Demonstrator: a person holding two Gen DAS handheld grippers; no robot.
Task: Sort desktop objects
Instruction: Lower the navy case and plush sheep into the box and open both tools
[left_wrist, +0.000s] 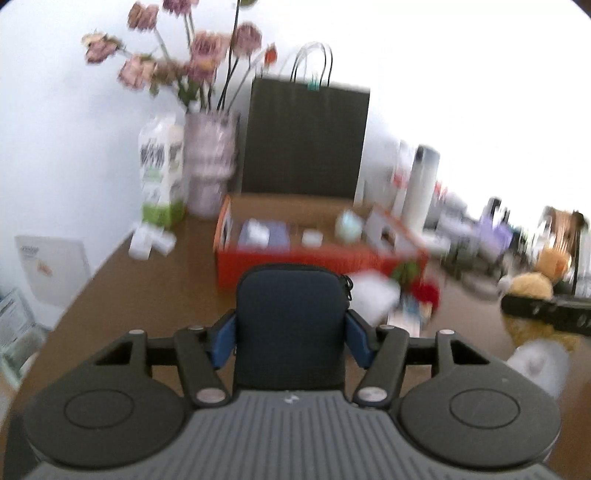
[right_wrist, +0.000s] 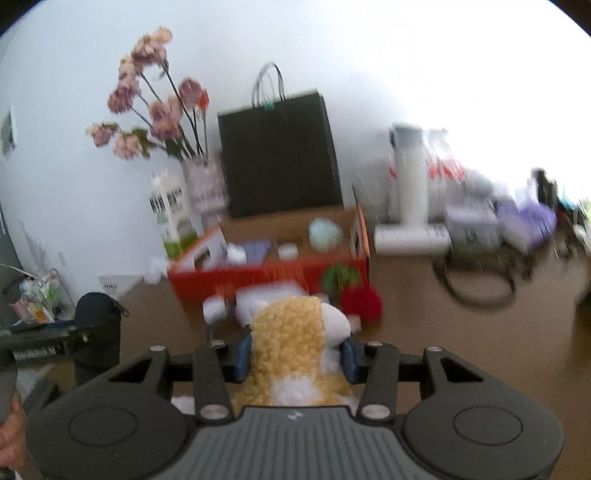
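From the left wrist view, the left gripper is clenched on a dark blue zippered pouch, its blue fingers pressing both flat sides. The pouch stands upright between them, long axis running away from the camera toward the orange cardboard box, zipper pull at its far right corner. It hangs above the brown counter, apparently carried toward that box (which already holds several small items, so it looks like the sorting bin).

From the right wrist view, the right gripper grasps a tan and white plush toy, squeezed at its middle so the soft body bulges above the fingers. Its white end points forward and right, toward the box too. A red pompom lies on the counter just before the box.
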